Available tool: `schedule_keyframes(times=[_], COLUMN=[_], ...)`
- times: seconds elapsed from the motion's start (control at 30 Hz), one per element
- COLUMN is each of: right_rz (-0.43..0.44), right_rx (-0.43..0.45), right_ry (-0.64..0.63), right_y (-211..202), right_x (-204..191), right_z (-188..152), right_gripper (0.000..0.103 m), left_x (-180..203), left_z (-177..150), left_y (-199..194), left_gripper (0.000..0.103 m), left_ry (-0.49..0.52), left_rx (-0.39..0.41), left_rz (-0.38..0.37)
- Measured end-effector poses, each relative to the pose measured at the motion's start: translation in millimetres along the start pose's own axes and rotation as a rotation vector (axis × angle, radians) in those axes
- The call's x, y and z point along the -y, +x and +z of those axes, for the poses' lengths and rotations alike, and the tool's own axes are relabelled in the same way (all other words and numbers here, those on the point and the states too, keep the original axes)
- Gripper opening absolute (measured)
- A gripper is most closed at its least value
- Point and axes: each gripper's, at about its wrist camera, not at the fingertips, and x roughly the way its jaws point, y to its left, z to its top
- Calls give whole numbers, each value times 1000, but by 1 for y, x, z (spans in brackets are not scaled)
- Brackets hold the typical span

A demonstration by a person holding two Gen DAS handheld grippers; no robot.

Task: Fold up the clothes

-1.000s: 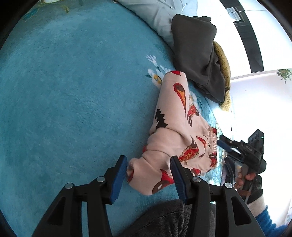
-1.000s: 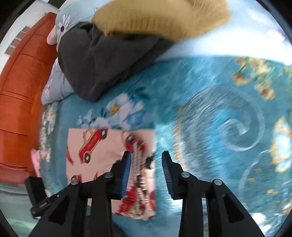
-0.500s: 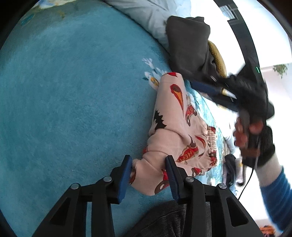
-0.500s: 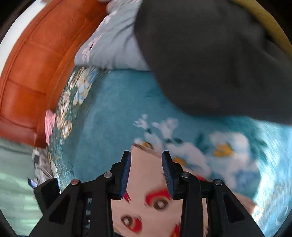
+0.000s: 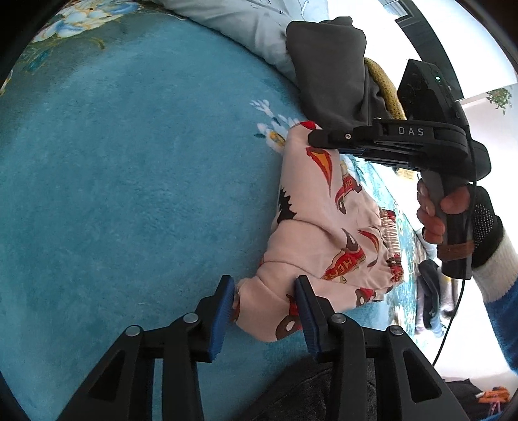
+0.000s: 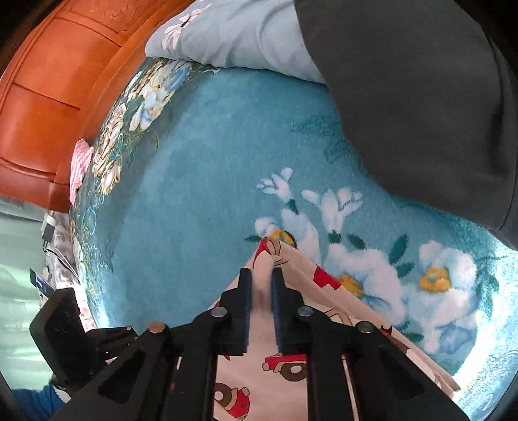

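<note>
- Since a second ago: right gripper (image 6: 260, 285) has swung across the teal blanket (image 5: 129, 162) from the waistband end of the pink car-print garment (image 5: 323, 233) to its far corner; in the earlier left view it sat low at the right edge, now it reaches in over the far end.
- Left gripper (image 5: 264, 301): jaws have just been closing around the bunched near end of the garment. Cloth fills the gap and touches both blue pads, but how hard they press cannot be told.
- Right gripper: jaws have just been closing, now nearly together, with the garment's corner point pinched between the pads.
- Judgement: both ends are taken or nearly so, which sets up a lift-and-fold or a spread-out. The fold itself is not yet done.
- Garment lies on the blanket, just beside the dark grey garment (image 5: 330, 71) and pale blue bedding (image 5: 242, 22) behind.
- Left view only: whole garment length, the bare hand (image 5: 433, 213) on the right tool's grip, white cuff, blue sleeve, mustard knit under the grey pile.
- Right view only: the pinch itself up close, white flower print on the blanket, the orange wooden headboard (image 6: 42, 107).
</note>
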Motion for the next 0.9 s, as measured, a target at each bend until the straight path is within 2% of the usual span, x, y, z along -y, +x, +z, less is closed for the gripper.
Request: schedule_keyframes(times=[0.17, 0.23, 0.43, 0.6, 0.7, 0.8, 0.9], right_rz=[-53, -82, -100, -118, -87, -43, -26], right_rx=[49, 53, 22, 43, 87, 177, 278], right_ry=[-28, -1, 28, 65, 120, 166, 227], right_y=[-6, -3, 14, 7, -11, -47, -90], right_x=[-5, 4, 17, 27, 38, 48, 62], right_z=[8, 12, 12, 11, 5, -7, -36], right_gripper=[7, 3, 2, 2, 2, 3, 3], left_x=[0, -1, -14, -12, -11, -6, 1], left_z=[-3, -6, -12, -12, -11, -9, -5], left_y=[-5, -7, -7, -6, -9, -17, -30], left_gripper=[19, 19, 19, 19, 24, 25, 25], left_ry=[-13, -26, -90, -82, -84, -65, -14], left_rx=[-17, -23, -31, -35, -23, -12, 14], left_rz=[-13, -21, -39, -20, -19, 0, 66])
